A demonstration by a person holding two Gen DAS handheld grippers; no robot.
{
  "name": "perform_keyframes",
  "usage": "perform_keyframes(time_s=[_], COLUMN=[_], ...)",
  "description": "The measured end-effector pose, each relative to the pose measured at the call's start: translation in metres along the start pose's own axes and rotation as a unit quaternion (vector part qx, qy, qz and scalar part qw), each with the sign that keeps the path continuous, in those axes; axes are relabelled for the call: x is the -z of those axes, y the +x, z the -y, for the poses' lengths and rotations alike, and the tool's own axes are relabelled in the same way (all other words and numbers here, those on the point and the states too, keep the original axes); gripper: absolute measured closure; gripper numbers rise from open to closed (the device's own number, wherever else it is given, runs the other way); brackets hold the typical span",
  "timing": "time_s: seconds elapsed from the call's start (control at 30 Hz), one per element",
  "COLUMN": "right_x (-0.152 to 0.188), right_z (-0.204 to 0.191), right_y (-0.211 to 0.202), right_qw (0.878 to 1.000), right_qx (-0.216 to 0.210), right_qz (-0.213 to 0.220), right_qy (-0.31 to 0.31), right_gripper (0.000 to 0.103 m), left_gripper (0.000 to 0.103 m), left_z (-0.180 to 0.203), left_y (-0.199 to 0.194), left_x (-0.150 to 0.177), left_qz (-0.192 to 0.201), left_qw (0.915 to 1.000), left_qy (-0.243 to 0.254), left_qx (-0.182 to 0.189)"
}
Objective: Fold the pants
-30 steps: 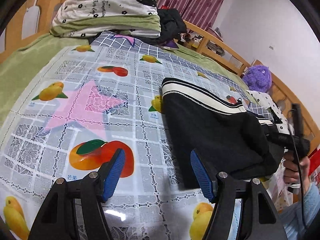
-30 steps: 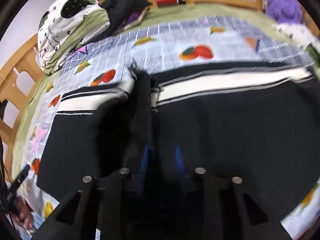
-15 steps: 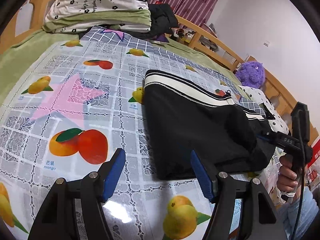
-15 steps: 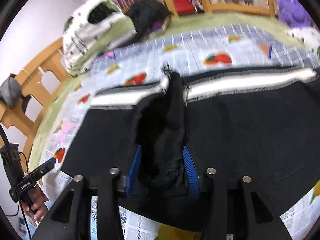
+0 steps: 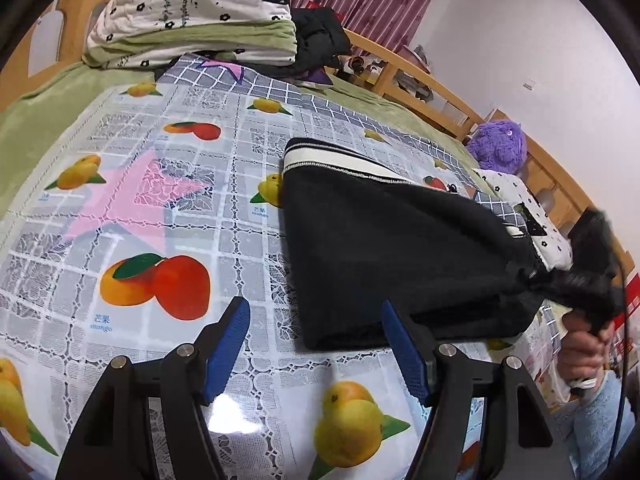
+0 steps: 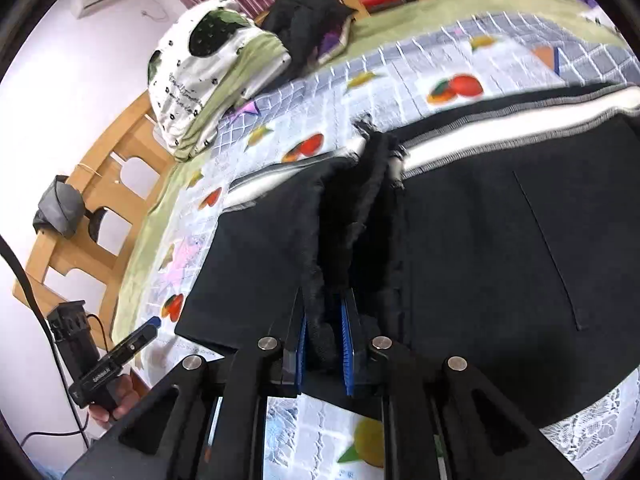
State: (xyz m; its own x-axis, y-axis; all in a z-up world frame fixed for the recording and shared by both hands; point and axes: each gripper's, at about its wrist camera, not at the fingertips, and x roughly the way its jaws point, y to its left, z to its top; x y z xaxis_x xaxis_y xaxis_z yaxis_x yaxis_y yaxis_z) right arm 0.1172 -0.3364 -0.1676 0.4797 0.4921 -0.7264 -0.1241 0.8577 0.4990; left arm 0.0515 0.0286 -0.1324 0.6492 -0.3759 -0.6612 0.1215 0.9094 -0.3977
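Black pants (image 5: 384, 248) with a white side stripe lie folded on the fruit-print cloth (image 5: 168, 216). In the right wrist view the pants (image 6: 500, 248) fill the middle. My right gripper (image 6: 324, 344) is shut on a bunched fold of the black fabric and lifts it off the cloth; it also shows in the left wrist view (image 5: 560, 280) at the pants' right end. My left gripper (image 5: 316, 344) is open and empty, just in front of the pants' near edge. It shows in the right wrist view (image 6: 154, 322) at the left.
Folded bedding (image 5: 200, 16) and a black garment (image 5: 320, 36) are piled at the head of the bed. A purple plush toy (image 5: 500, 144) sits by the wooden rail (image 5: 440, 92). The wooden headboard (image 6: 92, 200) is at the left.
My right gripper has closed tighter on the bunched fabric and raised it. My left gripper has shifted so the pants sit a little further right.
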Motion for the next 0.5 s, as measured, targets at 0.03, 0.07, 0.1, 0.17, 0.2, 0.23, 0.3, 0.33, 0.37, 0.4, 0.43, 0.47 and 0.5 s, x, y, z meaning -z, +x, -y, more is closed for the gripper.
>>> perform_keyframes(time_s=[0.03,0.07,0.1,0.17,0.2,0.23,0.3,0.33,0.37,0.4,0.43,0.47,0.5], right_x=[0.002,0.005,0.009,0.008,0.006,0.002,-0.008,-0.015,-0.021,-0.027,-0.028,-0.03,-0.028], right_z=[0.001,0.002,0.003,0.003,0.002,0.002,0.002,0.004,0.007,0.01,0.012,0.014,0.014], right_y=[0.008,0.018,0.03,0.027,0.023,0.016,0.01,0.015,0.022,0.033,0.046,0.059,0.071], right_qw=[1.0,0.998,0.996,0.996,0.997,0.997,0.997,0.997,0.997,0.998,0.998,0.998,0.997], right_qx=[0.026,0.05,0.068,0.066,0.067,0.064,0.072,0.075,0.07,0.062,0.058,0.059,0.063], right_qz=[-0.012,-0.031,-0.056,-0.05,-0.044,-0.028,0.005,0.007,0.003,-0.007,-0.02,-0.035,-0.045], right_qy=[-0.005,-0.01,-0.014,-0.023,-0.023,-0.022,-0.019,-0.013,-0.006,0.002,0.009,0.011,0.006], right_gripper=[0.083,0.08,0.08,0.075,0.071,0.063,0.052,0.052,0.052,0.052,0.052,0.052,0.054], left_gripper=[0.036,0.036,0.036,0.036,0.036,0.036,0.036,0.036,0.036,0.036,0.036,0.036,0.036], left_z=[-0.001,-0.001,0.0,0.002,0.003,0.005,0.005,0.005,0.005,0.006,0.007,0.008,0.009], left_y=[0.003,0.005,0.007,0.008,0.008,0.008,0.012,0.015,0.018,0.02,0.022,0.023,0.023], left_x=[-0.001,-0.001,-0.001,-0.001,-0.001,0.0,-0.001,-0.001,-0.001,-0.002,-0.001,-0.002,-0.001], left_qz=[-0.006,-0.013,-0.018,-0.021,-0.019,-0.016,-0.018,-0.022,-0.027,-0.031,-0.032,-0.031,-0.029], left_qw=[1.0,0.9999,0.9998,0.9997,0.9998,0.9998,0.9998,0.9997,0.9996,0.9994,0.9994,0.9994,0.9995], left_qy=[-0.005,-0.008,-0.008,0.0,0.007,0.013,0.011,0.007,0.004,0.001,0.002,0.005,0.009], left_qx=[0.004,0.006,0.007,0.01,0.008,0.004,0.003,0.006,0.01,0.013,0.014,0.014,0.011])
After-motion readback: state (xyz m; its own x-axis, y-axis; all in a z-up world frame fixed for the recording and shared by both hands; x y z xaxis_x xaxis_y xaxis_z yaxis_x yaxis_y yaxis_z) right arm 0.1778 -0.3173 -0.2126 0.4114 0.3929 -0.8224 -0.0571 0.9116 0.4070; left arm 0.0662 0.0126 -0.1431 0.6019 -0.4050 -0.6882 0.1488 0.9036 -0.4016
